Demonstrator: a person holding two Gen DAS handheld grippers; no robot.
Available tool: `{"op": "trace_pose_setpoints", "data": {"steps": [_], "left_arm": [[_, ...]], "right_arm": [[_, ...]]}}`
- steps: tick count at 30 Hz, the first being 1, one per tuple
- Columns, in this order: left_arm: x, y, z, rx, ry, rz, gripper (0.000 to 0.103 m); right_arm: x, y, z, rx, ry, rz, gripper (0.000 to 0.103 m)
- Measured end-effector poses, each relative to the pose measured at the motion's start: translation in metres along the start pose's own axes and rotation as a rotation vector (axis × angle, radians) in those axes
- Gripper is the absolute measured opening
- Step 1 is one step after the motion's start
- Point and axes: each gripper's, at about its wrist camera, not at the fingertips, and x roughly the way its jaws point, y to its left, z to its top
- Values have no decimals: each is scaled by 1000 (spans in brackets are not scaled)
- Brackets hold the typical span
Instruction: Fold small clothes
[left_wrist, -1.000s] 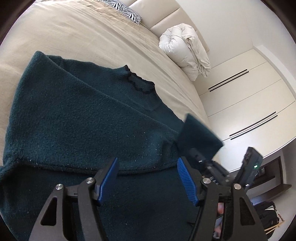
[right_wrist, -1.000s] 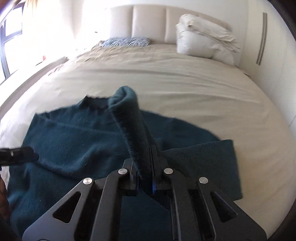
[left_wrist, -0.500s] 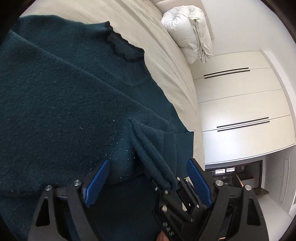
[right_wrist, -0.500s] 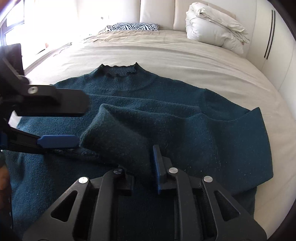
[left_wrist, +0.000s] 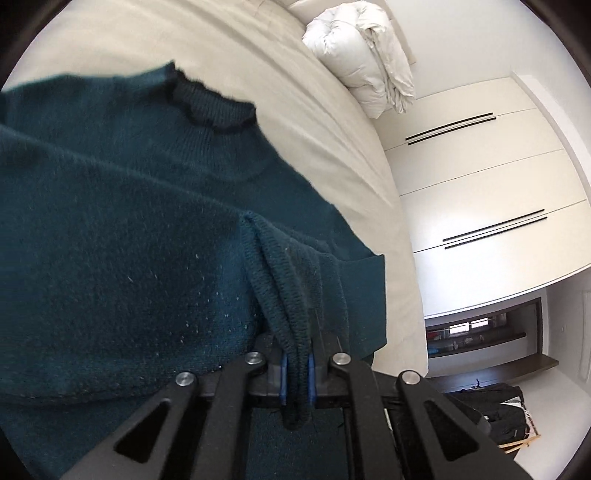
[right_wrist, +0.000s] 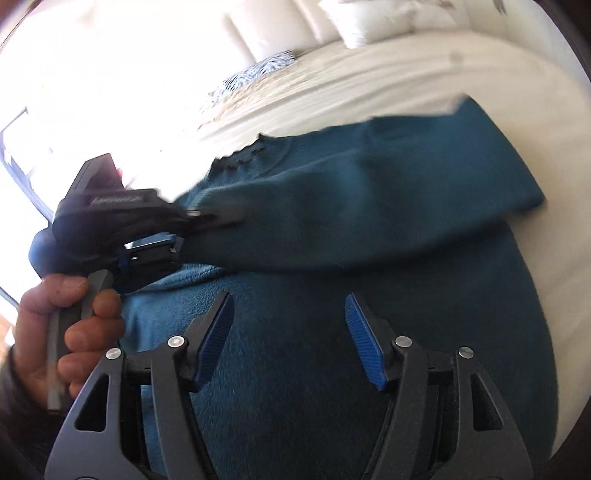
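Observation:
A dark teal knit sweater (left_wrist: 129, 229) lies flat on the beige bed, collar (left_wrist: 210, 110) toward the headboard. Its right sleeve (right_wrist: 369, 214) is folded across the chest. My left gripper (left_wrist: 297, 373) is shut on the ribbed sleeve cuff (left_wrist: 284, 295), pinching it between the blue pads. In the right wrist view the left gripper (right_wrist: 173, 243) shows at the left, held by a hand, gripping the sleeve end. My right gripper (right_wrist: 290, 339) is open and empty, hovering over the sweater's lower body (right_wrist: 295, 406).
The beige bed (left_wrist: 314, 110) extends beyond the sweater. A folded white duvet (left_wrist: 365, 62) sits by the headboard, a zebra-print pillow (right_wrist: 255, 74) further along. White wardrobe doors (left_wrist: 480, 184) stand to the right of the bed.
The right gripper let go of the sleeve cuff and opened. The left gripper closed on that cuff and now holds the sleeve across the chest.

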Motion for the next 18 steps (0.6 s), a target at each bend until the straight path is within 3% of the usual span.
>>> {"op": "trace_pose_setpoints", "data": {"steps": [3,6,11,18], "left_arm": [[-30,2,9,39,-47,36,8],[-55,23,17,15,-76,78,8],[-83,66,23,-67,-115,126,8],[-79,93,22,-82,-104,178,8]], "right_arm": [[-15,-44,-4,170,-35,55,64],[-25,-71,-8,293,-68,120,64],[-28,-76,-11,317,-77,117,64],[-28,-79,-10,317,-74,103,64]]}}
